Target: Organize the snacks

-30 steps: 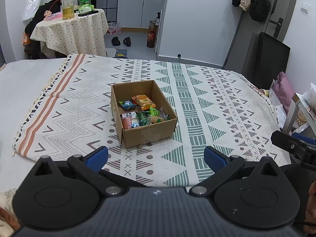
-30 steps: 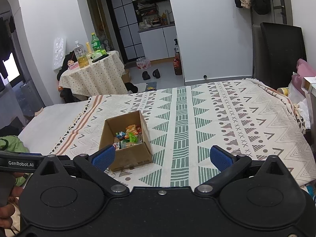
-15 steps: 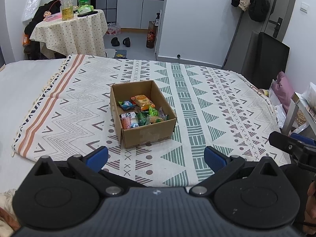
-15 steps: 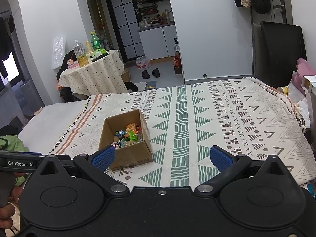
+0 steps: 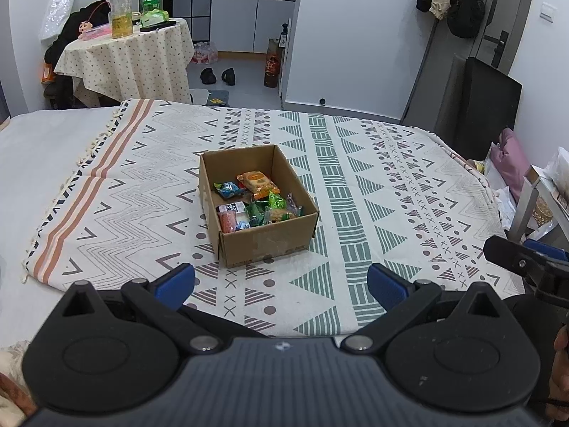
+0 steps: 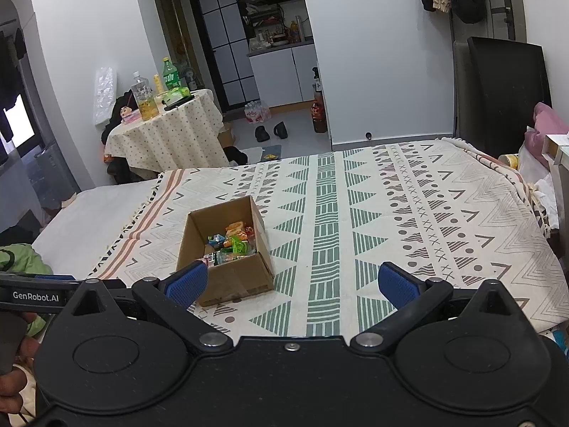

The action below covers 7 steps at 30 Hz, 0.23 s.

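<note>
The cardboard box (image 5: 265, 238) of snacks (image 5: 254, 201) sits mid-blanket (image 5: 355, 178) on the bed; both the left gripper (image 5: 281, 281) and right gripper (image 6: 290, 281) hover near it, jaws spread, empty; a clothed side table (image 5: 131, 57) with bottles (image 5: 121, 10) stands beyond.

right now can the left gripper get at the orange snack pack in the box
Probably yes. The left gripper is open, the box has no lid, and the orange pack lies on top of the other snacks. Only the near box wall stands between, so it would come in from above.
</note>
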Available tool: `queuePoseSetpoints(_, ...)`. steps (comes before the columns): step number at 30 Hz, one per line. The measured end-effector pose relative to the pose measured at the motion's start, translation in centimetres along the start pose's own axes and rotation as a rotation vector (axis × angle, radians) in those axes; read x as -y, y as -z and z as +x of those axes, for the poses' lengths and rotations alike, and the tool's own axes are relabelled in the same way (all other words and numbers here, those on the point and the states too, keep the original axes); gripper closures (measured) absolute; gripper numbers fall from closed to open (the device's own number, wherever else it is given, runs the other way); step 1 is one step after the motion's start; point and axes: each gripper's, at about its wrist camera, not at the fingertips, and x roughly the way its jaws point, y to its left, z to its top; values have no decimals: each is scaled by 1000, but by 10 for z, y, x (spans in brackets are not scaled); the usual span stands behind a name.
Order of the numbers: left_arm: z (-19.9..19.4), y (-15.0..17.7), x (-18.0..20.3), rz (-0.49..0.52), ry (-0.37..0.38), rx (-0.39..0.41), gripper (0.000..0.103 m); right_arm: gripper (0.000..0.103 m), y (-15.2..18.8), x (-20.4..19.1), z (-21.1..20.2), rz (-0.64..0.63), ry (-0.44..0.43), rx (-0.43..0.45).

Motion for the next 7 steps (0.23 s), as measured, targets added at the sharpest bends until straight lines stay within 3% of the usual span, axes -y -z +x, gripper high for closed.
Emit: queuePoseSetpoints(7, -1, -1, -1, 0, 8, -2, 0, 0, 1, 0, 1, -1, -1, -1)
